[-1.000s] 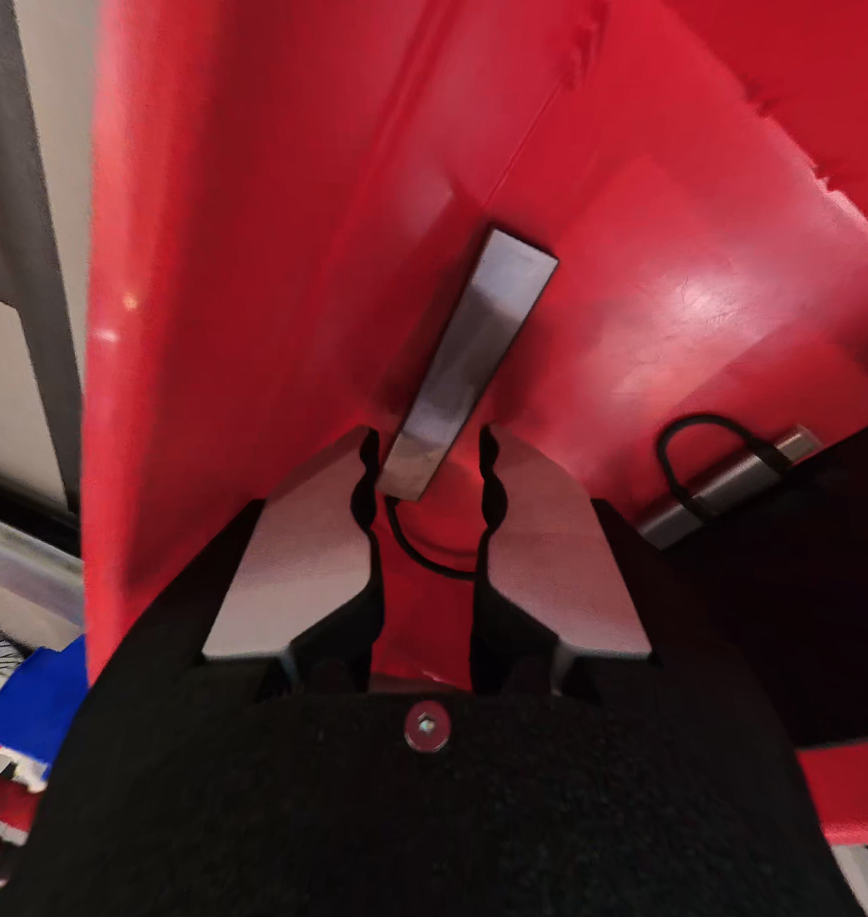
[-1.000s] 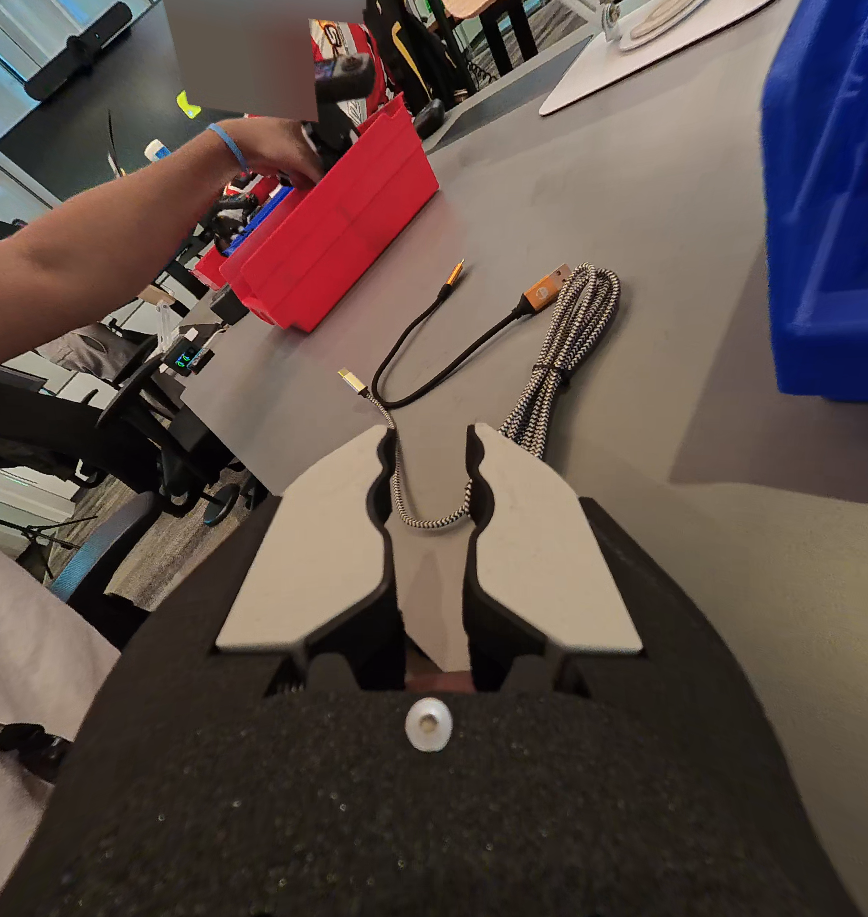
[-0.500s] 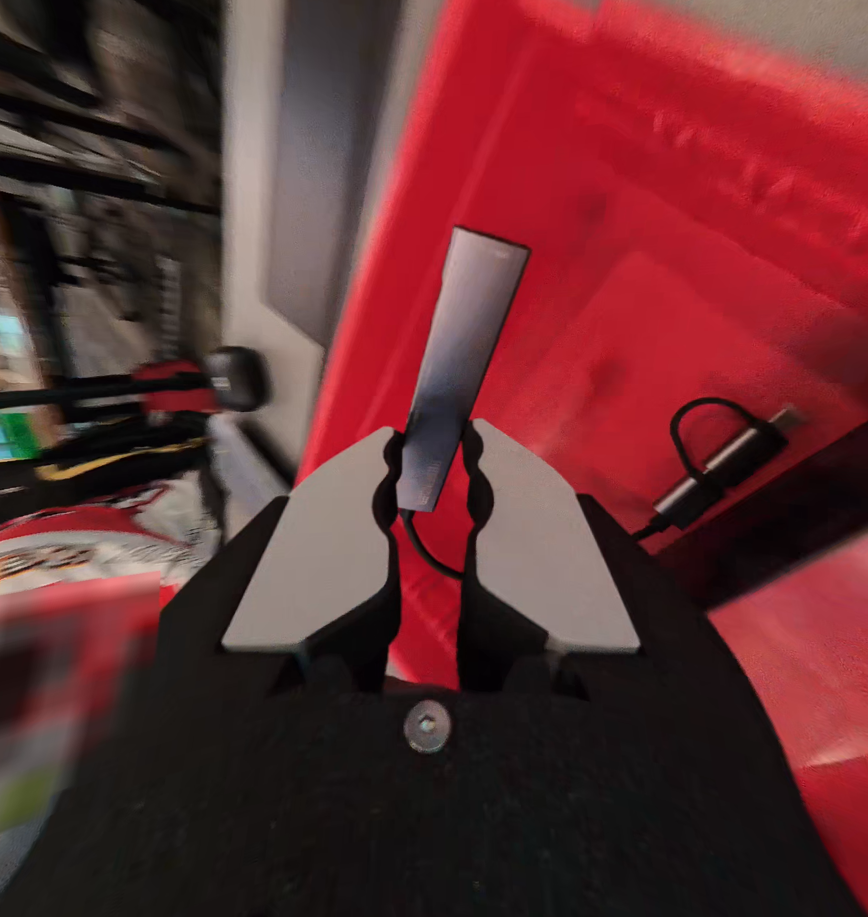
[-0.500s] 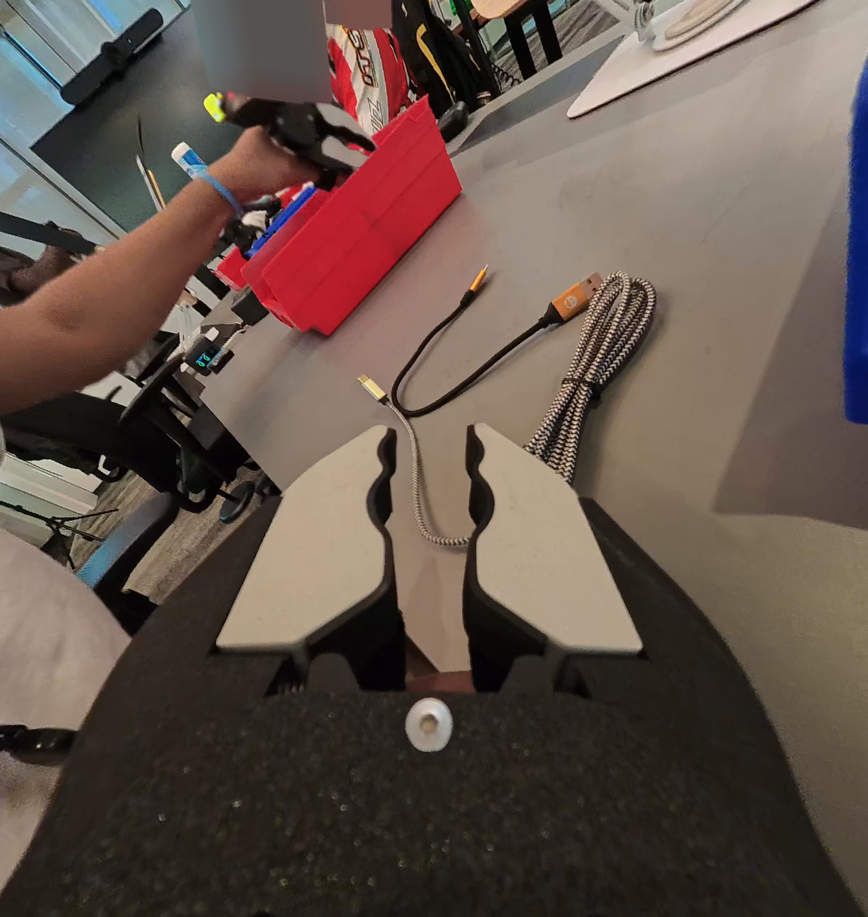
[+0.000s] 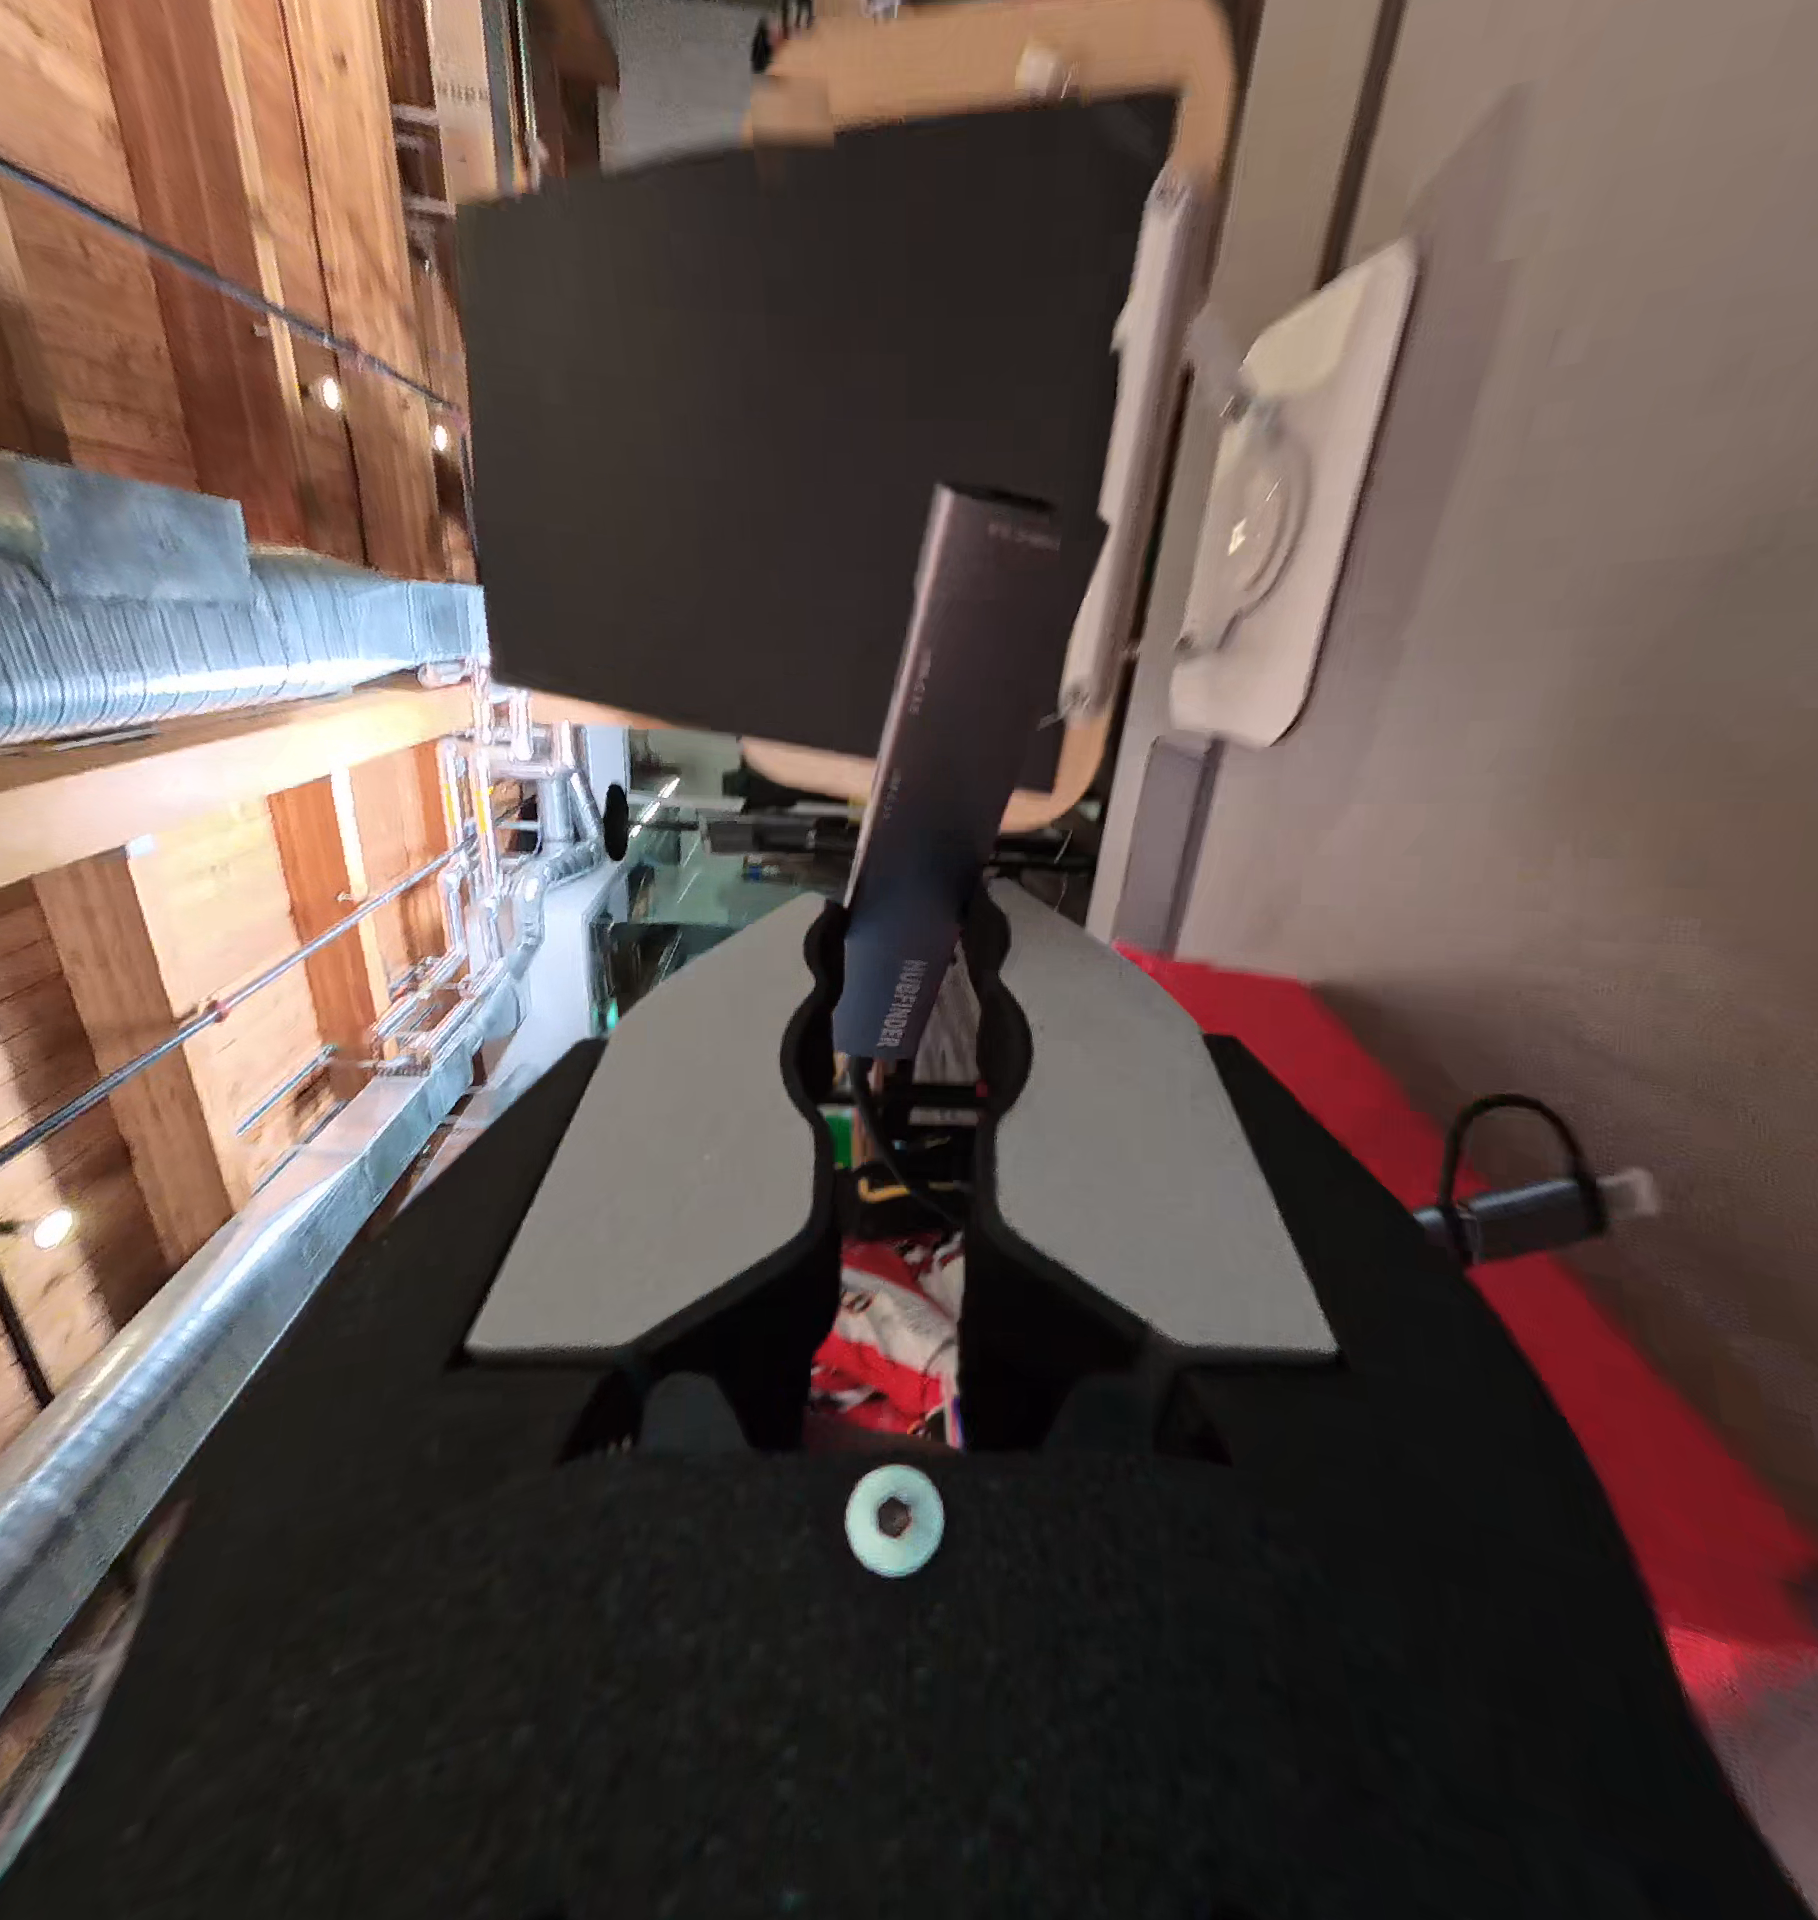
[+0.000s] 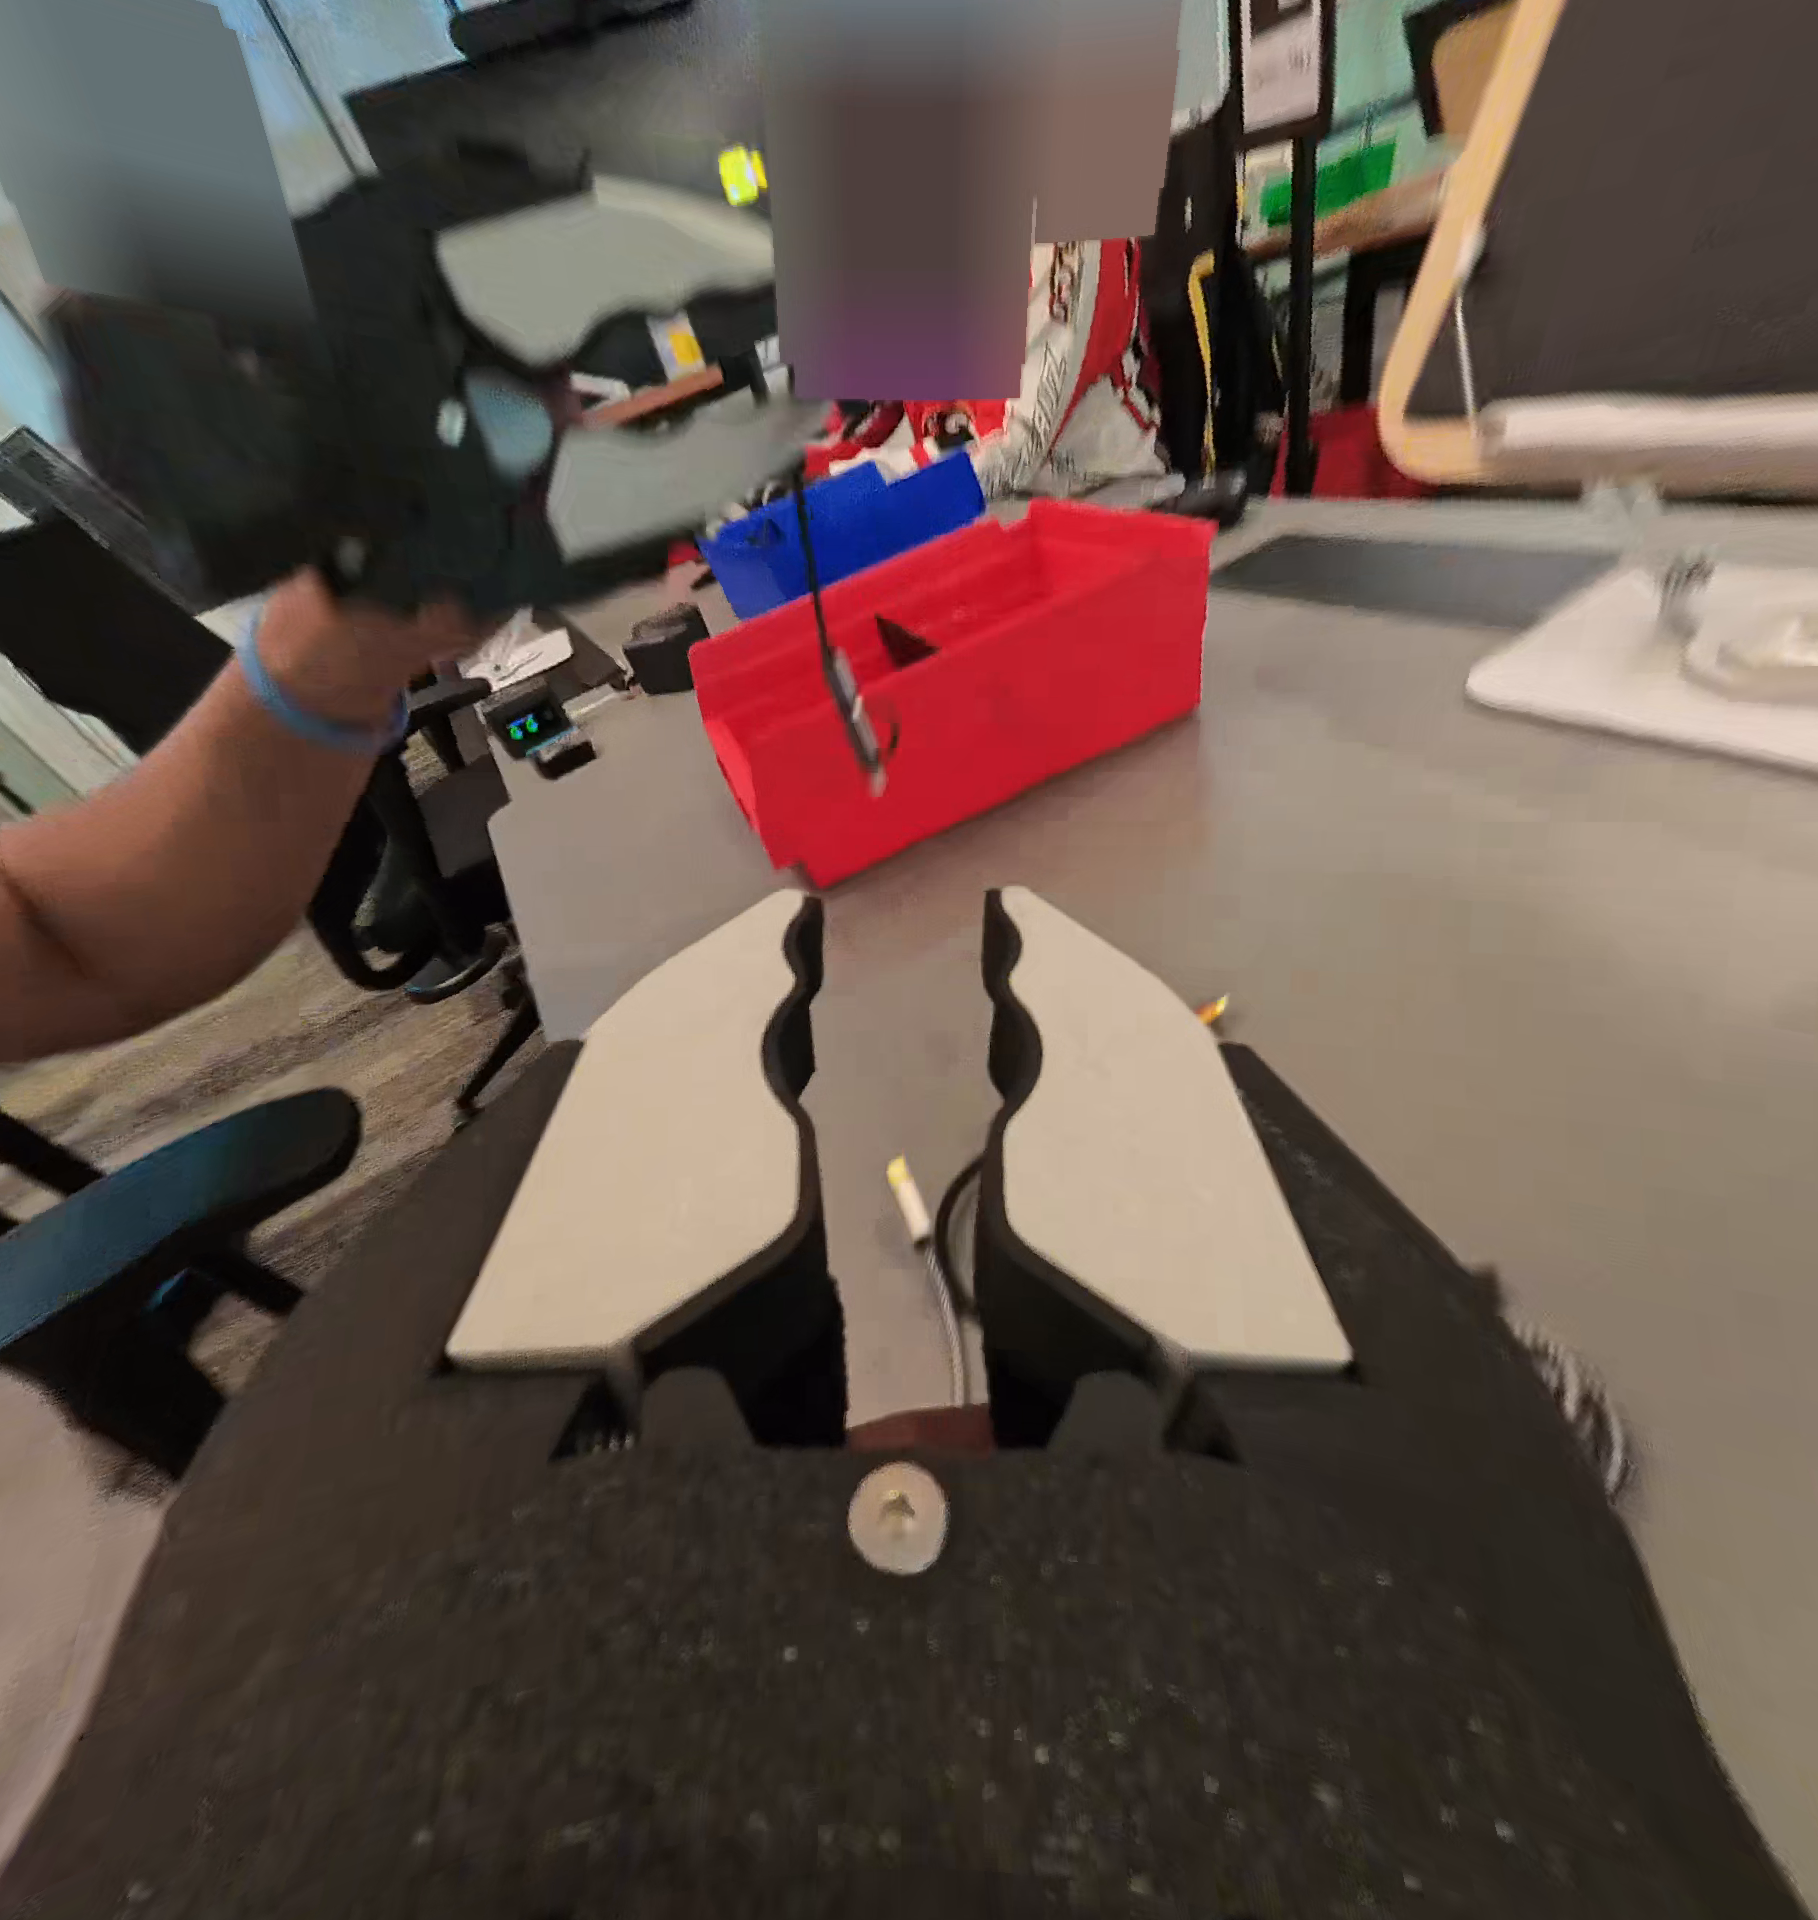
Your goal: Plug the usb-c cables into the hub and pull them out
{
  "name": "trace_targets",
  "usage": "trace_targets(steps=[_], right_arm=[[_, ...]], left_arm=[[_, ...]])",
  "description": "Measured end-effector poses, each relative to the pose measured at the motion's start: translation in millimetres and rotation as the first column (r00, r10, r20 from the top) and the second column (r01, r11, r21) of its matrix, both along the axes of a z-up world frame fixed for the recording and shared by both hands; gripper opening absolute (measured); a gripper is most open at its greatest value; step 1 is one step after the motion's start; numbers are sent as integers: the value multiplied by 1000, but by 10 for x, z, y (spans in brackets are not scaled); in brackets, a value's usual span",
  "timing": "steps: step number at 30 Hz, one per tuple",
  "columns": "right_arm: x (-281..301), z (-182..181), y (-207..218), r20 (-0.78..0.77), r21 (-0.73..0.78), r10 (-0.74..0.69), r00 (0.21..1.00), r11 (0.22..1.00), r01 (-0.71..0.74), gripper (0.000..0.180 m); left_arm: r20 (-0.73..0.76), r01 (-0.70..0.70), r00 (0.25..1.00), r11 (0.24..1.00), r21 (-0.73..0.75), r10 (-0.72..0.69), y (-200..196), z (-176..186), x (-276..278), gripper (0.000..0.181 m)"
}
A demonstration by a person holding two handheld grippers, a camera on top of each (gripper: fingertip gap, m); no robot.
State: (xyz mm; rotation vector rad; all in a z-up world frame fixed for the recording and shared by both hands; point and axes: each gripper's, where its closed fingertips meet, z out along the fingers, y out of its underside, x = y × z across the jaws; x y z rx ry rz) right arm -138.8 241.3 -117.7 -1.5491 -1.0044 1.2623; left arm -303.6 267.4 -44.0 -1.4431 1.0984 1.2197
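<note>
My left gripper is shut on the near end of the hub, a slim dark grey bar that sticks out forward, held in the air. The hub's own short black lead ends in a plug that dangles at the right; it also shows hanging in front of the red bin in the right wrist view. My right gripper is open and empty, low over the grey table. The braided cable's USB-C plug lies between its fingers. A black cable loops beside it, its orange tip farther right.
A red bin stands ahead on the table, with a blue bin behind it. A white pad and a monitor are at the back right. A person's arm reaches in from the left. An office chair stands off the table's left edge. Tip to tip, the grippers are about 20 centimeters apart.
My left gripper closed on the hub and lifted it out of the red bin into the air. My right gripper moved forward over the braided cable's plug, still open.
</note>
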Motion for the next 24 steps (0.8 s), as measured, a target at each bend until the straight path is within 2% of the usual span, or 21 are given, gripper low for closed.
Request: trace_targets(steps=[6,9,10,12,14,15,16,18,19,20,24], right_arm=[[-172,260,27,-97,39,-15,995,999,19,37],[-115,170,-51,-60,73,29,998,997,-24,22],[-87,127,-86,-40,91,51,998,995,-48,9],[-41,6,-98,25,104,64,998,992,-66,9],[11,-67,-110,48,130,80,996,988,-85,9],[44,-113,-113,59,162,84,995,982,-92,9],[75,-178,-113,76,197,83,994,976,-96,9],[148,-306,-125,106,263,95,990,957,-120,9],[184,-373,-158,120,290,119,986,945,-150,9],[219,-426,-194,122,306,144,982,936,-175,9],[282,-553,-355,121,344,248,961,898,-274,9]], left_arm=[[75,169,983,986,-9,-168,-238,-375,976,21],[129,194,974,979,-56,-185,-278,-575,1198,22],[140,198,972,978,-61,-188,-283,-626,1244,22],[176,209,965,974,-82,-192,-293,-732,1295,22],[306,255,928,961,-107,-212,-326,-822,1363,23],[410,282,888,952,-122,-211,-360,-847,1401,20],[544,332,814,932,-148,-204,-422,-868,1467,14],[799,494,581,847,-195,-155,-604,-887,1655,18],[849,529,513,826,-194,-128,-640,-870,1655,23],[858,546,497,815,-193,-130,-650,-864,1619,25],[716,544,666,794,-271,-212,-629,-1041,1437,33]])
